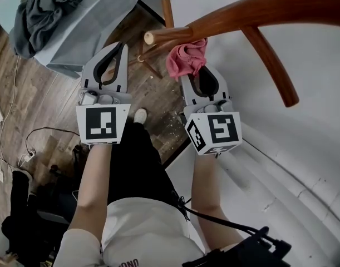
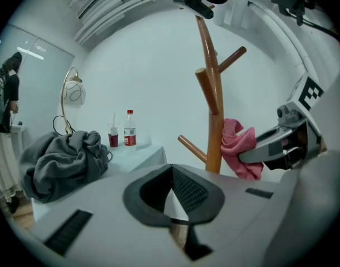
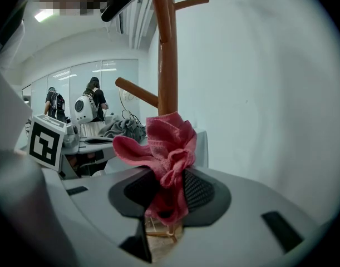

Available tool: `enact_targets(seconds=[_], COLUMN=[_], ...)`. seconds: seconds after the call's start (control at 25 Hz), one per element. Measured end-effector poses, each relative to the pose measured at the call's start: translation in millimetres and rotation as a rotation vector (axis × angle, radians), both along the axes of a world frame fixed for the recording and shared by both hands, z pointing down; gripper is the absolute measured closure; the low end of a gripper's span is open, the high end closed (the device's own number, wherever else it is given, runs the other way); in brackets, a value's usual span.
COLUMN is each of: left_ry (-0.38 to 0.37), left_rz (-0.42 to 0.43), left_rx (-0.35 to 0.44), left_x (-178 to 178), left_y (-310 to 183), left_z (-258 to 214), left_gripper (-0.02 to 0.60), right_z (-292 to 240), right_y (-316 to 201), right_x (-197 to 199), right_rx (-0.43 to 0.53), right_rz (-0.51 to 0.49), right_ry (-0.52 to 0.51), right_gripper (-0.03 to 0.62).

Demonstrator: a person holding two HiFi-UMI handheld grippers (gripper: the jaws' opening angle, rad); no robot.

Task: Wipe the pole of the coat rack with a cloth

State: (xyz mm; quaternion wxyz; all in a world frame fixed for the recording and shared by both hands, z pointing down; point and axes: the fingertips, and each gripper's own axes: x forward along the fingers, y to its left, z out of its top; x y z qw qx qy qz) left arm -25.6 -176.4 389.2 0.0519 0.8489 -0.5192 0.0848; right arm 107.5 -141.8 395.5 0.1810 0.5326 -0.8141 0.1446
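Observation:
The brown wooden coat-rack pole (image 1: 253,10) runs in from the upper right of the head view and stands upright in the left gripper view (image 2: 214,104) and the right gripper view (image 3: 167,65). A pink cloth (image 1: 186,59) is bunched against the pole just below a peg (image 1: 164,35). My right gripper (image 1: 198,72) is shut on that cloth (image 3: 167,149), which spills over its jaws (image 3: 170,174). My left gripper (image 1: 121,46) hovers to the left of the pole, away from it, shut with nothing in it (image 2: 172,168). From the left gripper view the cloth (image 2: 233,146) touches the pole's right side.
A table draped in pale blue (image 1: 97,21) carries a grey garment (image 1: 47,10), a bottle (image 2: 129,129) and a cup (image 2: 113,138). Cables (image 1: 25,154) lie on the wooden floor. A white wall (image 1: 303,149) is close behind the rack. People stand far off (image 3: 94,96).

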Motion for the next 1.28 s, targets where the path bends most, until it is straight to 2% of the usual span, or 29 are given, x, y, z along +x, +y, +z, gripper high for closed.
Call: enact_targets(seconds=[0.52, 1.28], left_ry=[0.013, 0.048], left_rz=[-0.031, -0.082], left_rx=[-0.024, -0.087], left_x=[-7, -17], left_y=[5, 20], left_z=[27, 75], left_gripper=[0.568, 0.568], right_z=[40, 97], right_y=[0, 1], right_x=[-4, -6], right_rx=[-0.056, -0.116], right_rz=[0.012, -0.037], right_ry=[-0.009, 0.052], right_gripper=[0.456, 0.454])
